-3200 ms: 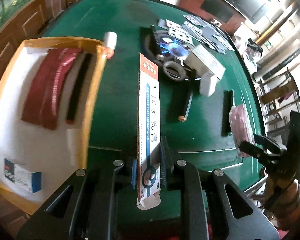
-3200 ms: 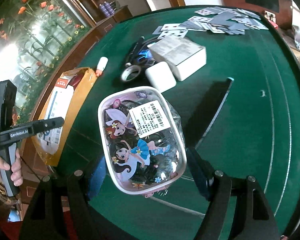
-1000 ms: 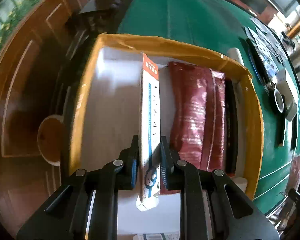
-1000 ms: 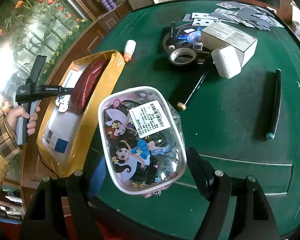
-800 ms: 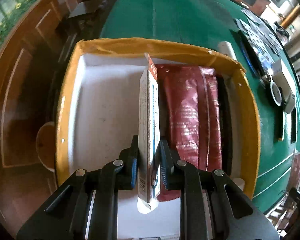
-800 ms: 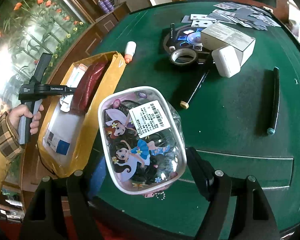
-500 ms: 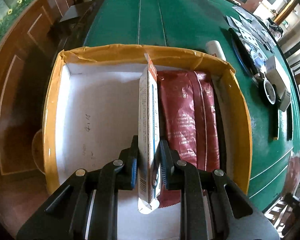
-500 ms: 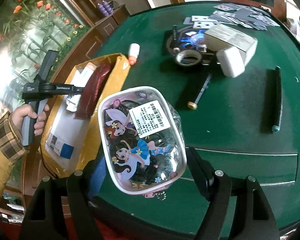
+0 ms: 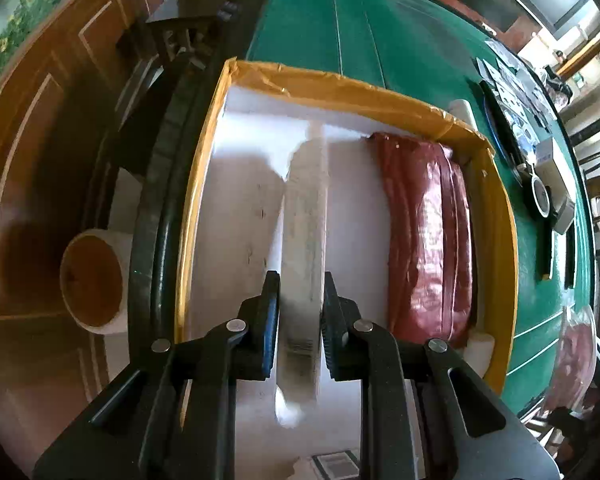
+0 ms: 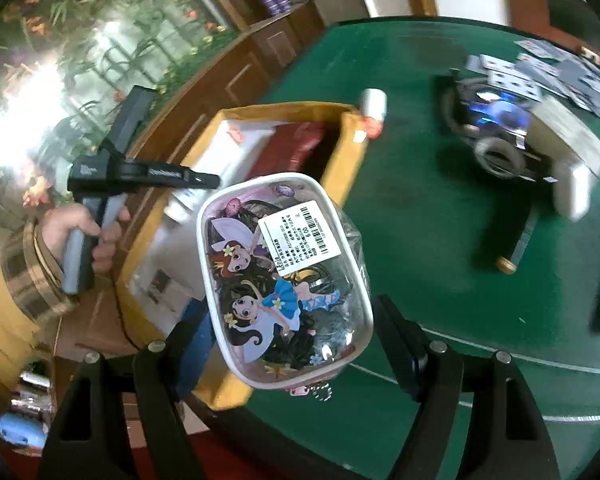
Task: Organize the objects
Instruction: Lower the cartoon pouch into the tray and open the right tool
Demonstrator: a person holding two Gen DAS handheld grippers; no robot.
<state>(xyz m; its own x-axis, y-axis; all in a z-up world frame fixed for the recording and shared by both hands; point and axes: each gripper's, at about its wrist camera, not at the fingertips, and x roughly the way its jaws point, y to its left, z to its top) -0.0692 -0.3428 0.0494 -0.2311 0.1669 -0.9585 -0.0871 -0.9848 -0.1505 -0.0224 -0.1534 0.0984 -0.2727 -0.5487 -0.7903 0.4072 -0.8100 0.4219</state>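
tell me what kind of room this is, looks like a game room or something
Probably a home card or games room: a green felt table marked with white lines, playing cards spread at its far side, wood-panelled cabinets along the wall, and a window onto flowers.

Looks like a home games room. Round green felt card table (image 10: pixel 440 240) with scattered playing cards (image 10: pixel 540 72) at its far edge; dark wood panelled cabinets (image 10: pixel 260 60) beyond it, beside a flower-painted glass wall (image 10: pixel 80 32).

The left wrist view looks steeply down from close above into a yellow-rimmed box (image 9: pixel 500 216) at the green table's (image 9: pixel 380 32) edge. The right wrist view, slanting down across the table (image 10: pixel 440 272), shares that box (image 10: pixel 348 152) from farther off.
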